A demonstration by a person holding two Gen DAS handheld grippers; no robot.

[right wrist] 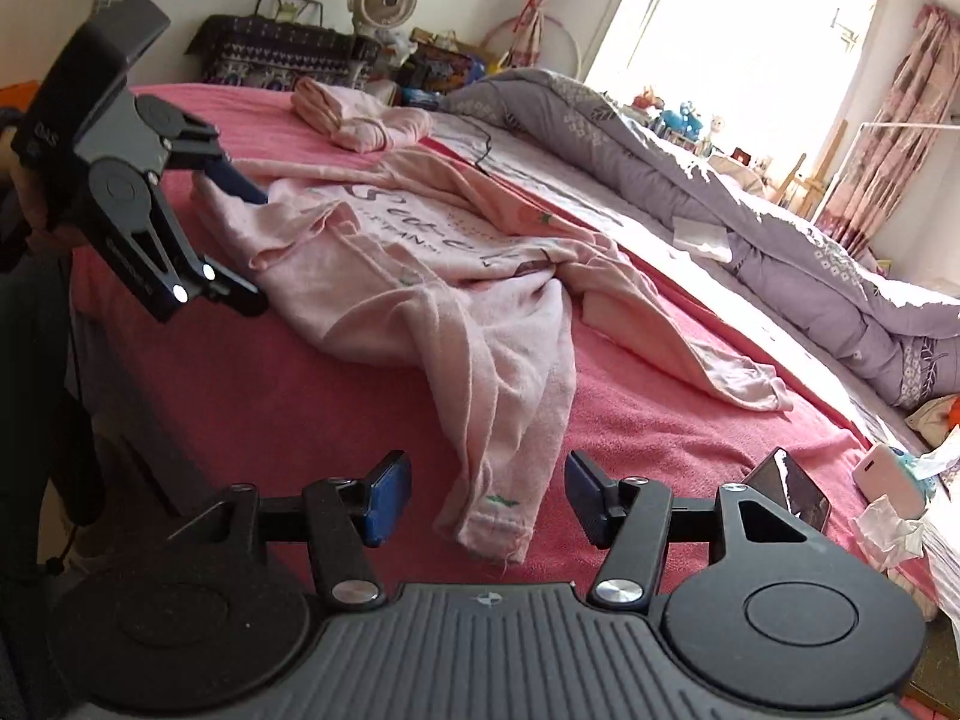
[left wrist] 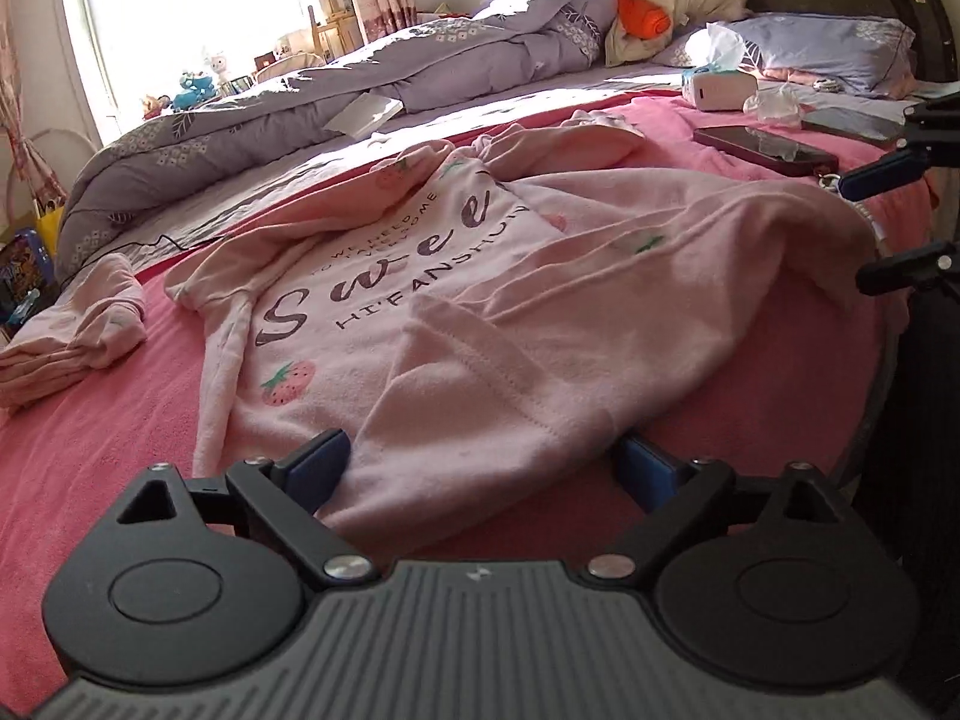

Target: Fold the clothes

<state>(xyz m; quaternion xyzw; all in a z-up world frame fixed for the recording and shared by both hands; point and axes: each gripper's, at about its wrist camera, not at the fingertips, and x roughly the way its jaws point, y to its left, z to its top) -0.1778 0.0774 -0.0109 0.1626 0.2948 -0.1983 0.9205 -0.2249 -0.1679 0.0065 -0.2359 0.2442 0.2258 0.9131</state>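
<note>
A pale pink top (left wrist: 456, 300) printed with "Sweet" and strawberries lies rumpled and face up on the pink bedspread (left wrist: 108, 438). My left gripper (left wrist: 483, 471) is open wide at its near hem, and the cloth lies between the blue pads (left wrist: 318, 468) without being pinched. In the right wrist view the same top (right wrist: 420, 276) trails one long sleeve toward me. Its cuff (right wrist: 492, 525) rests between the pads of my right gripper (right wrist: 489, 498), which is open with a gap on each side. The left gripper (right wrist: 246, 240) shows at the top's far edge, and the right gripper (left wrist: 888, 219) at the left view's right edge.
A folded pink garment (left wrist: 78, 324) lies at the bed's far end. A bunched grey quilt (left wrist: 300, 108) fills the other half of the bed. Two phones (left wrist: 762, 147), a white box (left wrist: 717, 90) and crumpled tissue (right wrist: 888, 528) sit near the pillow (left wrist: 828, 48).
</note>
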